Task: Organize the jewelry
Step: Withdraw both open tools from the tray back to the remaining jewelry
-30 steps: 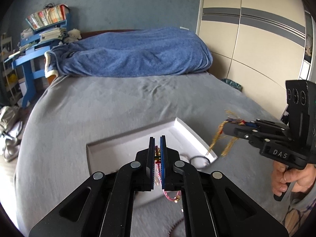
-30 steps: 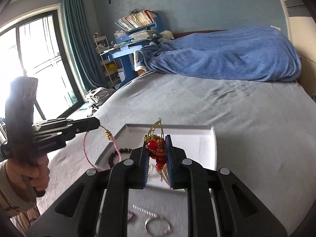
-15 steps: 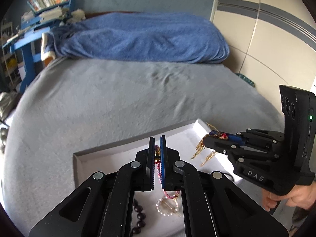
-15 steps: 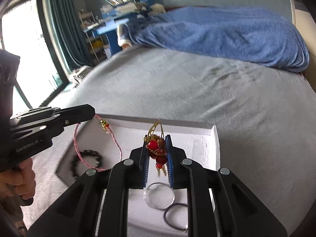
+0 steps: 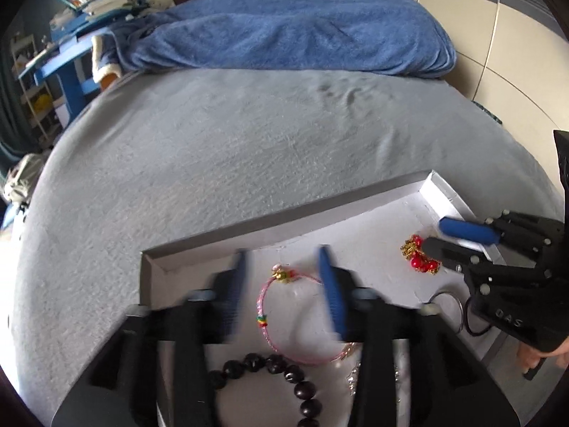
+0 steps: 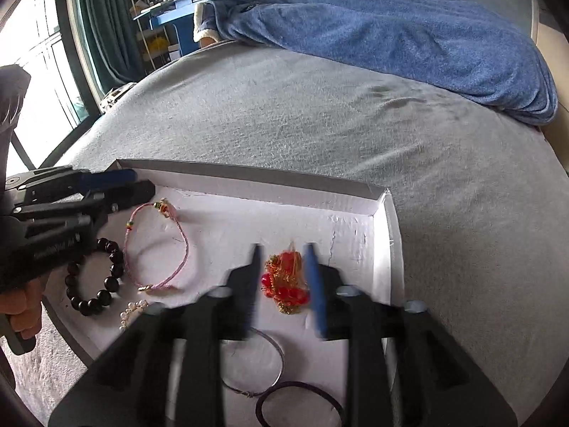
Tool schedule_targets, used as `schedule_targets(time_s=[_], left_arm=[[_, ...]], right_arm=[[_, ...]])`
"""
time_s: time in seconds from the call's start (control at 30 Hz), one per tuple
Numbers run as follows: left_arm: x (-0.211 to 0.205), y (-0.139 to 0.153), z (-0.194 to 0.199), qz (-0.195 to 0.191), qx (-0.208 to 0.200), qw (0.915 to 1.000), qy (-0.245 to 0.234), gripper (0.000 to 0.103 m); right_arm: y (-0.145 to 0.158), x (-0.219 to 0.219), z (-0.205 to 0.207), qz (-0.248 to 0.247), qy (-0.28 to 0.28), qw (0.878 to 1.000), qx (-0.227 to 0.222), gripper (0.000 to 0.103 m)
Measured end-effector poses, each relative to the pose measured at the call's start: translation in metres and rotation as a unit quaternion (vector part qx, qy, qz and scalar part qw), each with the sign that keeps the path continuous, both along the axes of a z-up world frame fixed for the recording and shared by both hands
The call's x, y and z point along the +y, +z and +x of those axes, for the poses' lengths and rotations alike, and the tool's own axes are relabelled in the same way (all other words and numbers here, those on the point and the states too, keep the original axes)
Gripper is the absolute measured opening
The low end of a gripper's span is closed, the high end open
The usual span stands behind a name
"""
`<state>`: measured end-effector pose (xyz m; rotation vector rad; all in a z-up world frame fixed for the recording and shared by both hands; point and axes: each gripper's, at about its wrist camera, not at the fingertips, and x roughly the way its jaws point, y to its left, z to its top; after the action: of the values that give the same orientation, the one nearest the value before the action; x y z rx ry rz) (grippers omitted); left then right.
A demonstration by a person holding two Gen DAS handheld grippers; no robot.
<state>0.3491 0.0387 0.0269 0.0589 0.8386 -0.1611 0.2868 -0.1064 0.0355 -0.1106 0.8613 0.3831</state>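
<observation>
- Left gripper over the left part of the tray, jaws opening, blurred; pink cord bracelet flat on the tray floor between them, pads clear of it.
- Right gripper over the right part of the tray, jaws opening, blurred; red and gold ornament on the tray floor between them, untouched as far as visible.
- Black bead bracelet inside the tray, just left of the pink one; pearl piece at the tray's near-left edge.
- Thin metal bangle and dark hair tie in the near part of the tray.
- Tray on a grey bed cover; blue blanket well beyond the tray.
</observation>
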Motion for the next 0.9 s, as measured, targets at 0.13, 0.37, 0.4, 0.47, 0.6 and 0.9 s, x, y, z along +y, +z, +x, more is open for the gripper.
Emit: schedule_targets(time_s=[0.13, 0.37, 0.4, 0.47, 0.6, 0.9], left_arm=[[0.008, 0.006, -0.010, -0.007, -0.009, 0.9999, 0.006, 0.063], [0.024, 0.020, -0.049, -0.025, -0.040, 0.9984, 0.031, 0.081], [0.025, 0.021, -0.054, -0.026, -0.045, 0.9981, 0.033, 0.081], [0.027, 0.022, -0.068, -0.033, -0.049, 0.9976, 0.036, 0.081], [0.029, 0.025, -0.090, -0.032, -0.058, 0.9969, 0.042, 0.085], [0.027, 0.021, -0.145, -0.043, -0.073, 0.9953, 0.046, 0.092]], right_arm=[[0.012, -0.004, -0.013, 0.017, 0.000, 1.000, -0.017, 0.049], [0.029, -0.011, -0.044, 0.032, -0.002, 0.998, -0.057, 0.072], [0.030, -0.013, -0.050, 0.036, -0.002, 0.997, -0.062, 0.075], [0.032, -0.016, -0.059, 0.040, -0.003, 0.997, -0.067, 0.078], [0.034, -0.021, -0.078, 0.042, -0.005, 0.996, -0.079, 0.085], [0.031, -0.039, -0.129, 0.057, -0.008, 0.993, -0.101, 0.093]])
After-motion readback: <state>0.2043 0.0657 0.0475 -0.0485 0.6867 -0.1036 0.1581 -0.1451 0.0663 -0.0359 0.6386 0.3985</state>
